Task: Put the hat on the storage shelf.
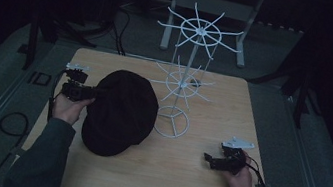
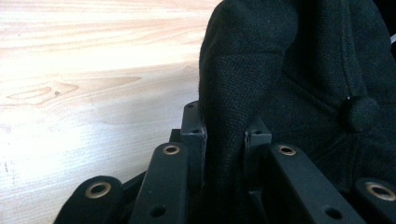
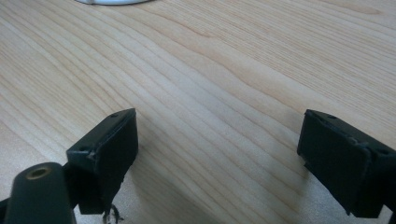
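Black cap (image 1: 120, 114), soft and dark, lying on the wooden table (image 1: 191, 178) with its left edge pinched in the left gripper (image 1: 84, 91). Seen along that gripper's own jaws, a fold of the woven cloth (image 2: 224, 140) stands clamped between the two pads, jaws nearly together with only the fabric's thickness between; the cap's top button (image 2: 359, 112) sits just to the right of the jaws. Most of the cap spreads away from the left gripper toward the middle of the table, crown up, apparently resting on the wood except perhaps at the gripped edge, where a slight lift cannot be told for sure.

Just beyond the cap, on the side away from the left gripper, a white wire rack (image 1: 185, 76) with two tiers of spokes and a ring base, close to the cap but not clearly touching it. No hat on any spoke.

Well apart, at the near right of the table, the right gripper (image 1: 217, 161), held low in the person's hand. Its own view shows jaws standing wide with bare wood between the pads (image 3: 109, 149), nothing held; a sliver of the rack's white base (image 3: 112, 1) far ahead of it.

Judged from this: grasp made, cap barely started off the table. Left to do, most likely: lifting the cap clear, carrying it to the rack and settling it over a spoke, perhaps with help from the free right gripper.
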A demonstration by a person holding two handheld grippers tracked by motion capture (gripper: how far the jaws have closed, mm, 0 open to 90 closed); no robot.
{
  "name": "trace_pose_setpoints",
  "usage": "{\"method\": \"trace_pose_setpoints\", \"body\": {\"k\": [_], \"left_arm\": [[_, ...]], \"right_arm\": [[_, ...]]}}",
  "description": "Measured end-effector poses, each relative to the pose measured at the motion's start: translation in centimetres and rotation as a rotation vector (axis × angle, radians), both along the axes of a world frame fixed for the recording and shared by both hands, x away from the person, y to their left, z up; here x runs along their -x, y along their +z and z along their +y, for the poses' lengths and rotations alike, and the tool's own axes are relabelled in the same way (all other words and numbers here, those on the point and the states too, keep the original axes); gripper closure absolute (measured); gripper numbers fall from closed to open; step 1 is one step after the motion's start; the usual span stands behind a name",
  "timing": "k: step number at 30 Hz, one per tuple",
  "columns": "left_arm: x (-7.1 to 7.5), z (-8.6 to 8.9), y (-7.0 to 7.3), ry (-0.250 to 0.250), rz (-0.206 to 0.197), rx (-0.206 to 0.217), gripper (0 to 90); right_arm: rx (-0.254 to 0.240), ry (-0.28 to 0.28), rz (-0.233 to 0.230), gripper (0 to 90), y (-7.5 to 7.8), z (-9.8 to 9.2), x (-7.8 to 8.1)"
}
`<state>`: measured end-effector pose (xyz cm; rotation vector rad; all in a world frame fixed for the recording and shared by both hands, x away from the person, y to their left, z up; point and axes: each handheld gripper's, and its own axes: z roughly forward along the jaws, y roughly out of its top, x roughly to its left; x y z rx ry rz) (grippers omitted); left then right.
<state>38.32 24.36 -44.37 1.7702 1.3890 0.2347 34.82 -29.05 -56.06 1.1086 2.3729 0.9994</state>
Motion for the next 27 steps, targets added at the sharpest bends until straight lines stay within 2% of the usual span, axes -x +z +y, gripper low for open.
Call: {"method": "trace_pose_setpoints", "body": {"k": [17,27], "left_arm": [[0.9,0.5,1.5,-0.022,-0.074,0.042,77.1],[1.4,1.0,2.1,-0.023,-0.099,0.062,77.0]], "right_arm": [[-0.001,0.000,0.000,12.2,0.0,0.0,0.0],[0.000,0.000,-0.001,12.2,0.0,0.0,0.0]]}}
